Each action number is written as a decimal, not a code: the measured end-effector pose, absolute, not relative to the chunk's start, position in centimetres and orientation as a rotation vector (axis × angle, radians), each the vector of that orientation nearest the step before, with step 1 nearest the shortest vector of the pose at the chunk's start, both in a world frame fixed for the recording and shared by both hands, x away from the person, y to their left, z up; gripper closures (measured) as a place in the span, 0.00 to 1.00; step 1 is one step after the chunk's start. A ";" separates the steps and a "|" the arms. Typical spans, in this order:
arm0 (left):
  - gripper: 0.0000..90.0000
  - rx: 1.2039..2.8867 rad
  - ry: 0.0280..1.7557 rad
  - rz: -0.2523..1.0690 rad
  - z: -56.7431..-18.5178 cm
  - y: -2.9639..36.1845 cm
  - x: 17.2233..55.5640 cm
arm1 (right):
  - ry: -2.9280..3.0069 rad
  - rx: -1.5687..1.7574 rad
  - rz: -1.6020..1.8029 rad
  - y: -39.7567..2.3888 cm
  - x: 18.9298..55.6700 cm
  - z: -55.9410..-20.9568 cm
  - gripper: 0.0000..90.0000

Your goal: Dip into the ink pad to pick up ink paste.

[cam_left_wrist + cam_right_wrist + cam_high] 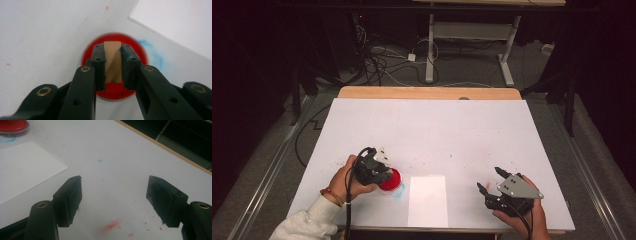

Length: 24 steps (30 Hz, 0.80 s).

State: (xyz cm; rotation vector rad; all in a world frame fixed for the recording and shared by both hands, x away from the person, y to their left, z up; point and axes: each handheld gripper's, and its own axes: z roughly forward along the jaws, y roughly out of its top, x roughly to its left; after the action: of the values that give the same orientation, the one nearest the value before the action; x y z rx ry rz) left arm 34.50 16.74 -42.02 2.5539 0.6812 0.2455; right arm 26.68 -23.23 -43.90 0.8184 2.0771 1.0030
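The left gripper [113, 65] is clamped on a small wooden block [112, 61], pale, flat-faced and rectangular, held directly over a round red ink pad [113, 93] near the table's front left. Whether block and pad touch cannot be told. The right gripper [113, 195] rests at the front right with its jaws parted and nothing between them.

The left gripper view shows the block's grain and a blue smear [156, 56] beside the pad (the high view hides the block under the gripper [379, 167]). A smooth white paper sheet [427, 200] lies between the grippers. The right gripper view picks out red flecks [110, 226] on the matte white table [432, 130].
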 end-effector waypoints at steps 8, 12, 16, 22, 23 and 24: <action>0.82 2.490 0.690 0.318 -39.3 18.5 33.3 | 2.076 0.813 1.004 -23.2 26.6 -43.8 0.33; 0.82 2.459 0.691 0.340 -38.0 19.3 32.9 | 2.079 0.812 1.005 -23.2 26.6 -43.8 0.33; 0.82 2.440 0.679 0.366 -37.2 19.7 32.4 | 2.080 0.809 1.008 -23.2 26.7 -43.9 0.33; 0.82 2.465 0.656 0.347 -37.9 19.2 32.7 | 2.088 0.810 1.004 -23.1 26.7 -44.0 0.33; 0.82 2.475 0.657 0.331 -38.4 18.9 32.9 | 2.091 0.807 1.003 -23.1 26.7 -44.0 0.33; 0.82 2.486 0.656 0.321 -38.9 18.7 33.1 | 2.094 0.809 1.002 -23.0 26.7 -44.0 0.33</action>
State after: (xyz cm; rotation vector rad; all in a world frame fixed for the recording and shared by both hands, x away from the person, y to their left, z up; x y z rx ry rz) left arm 33.12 18.70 -38.88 2.4856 0.6563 0.3213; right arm 26.73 -23.04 -44.02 0.8086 2.0939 1.0017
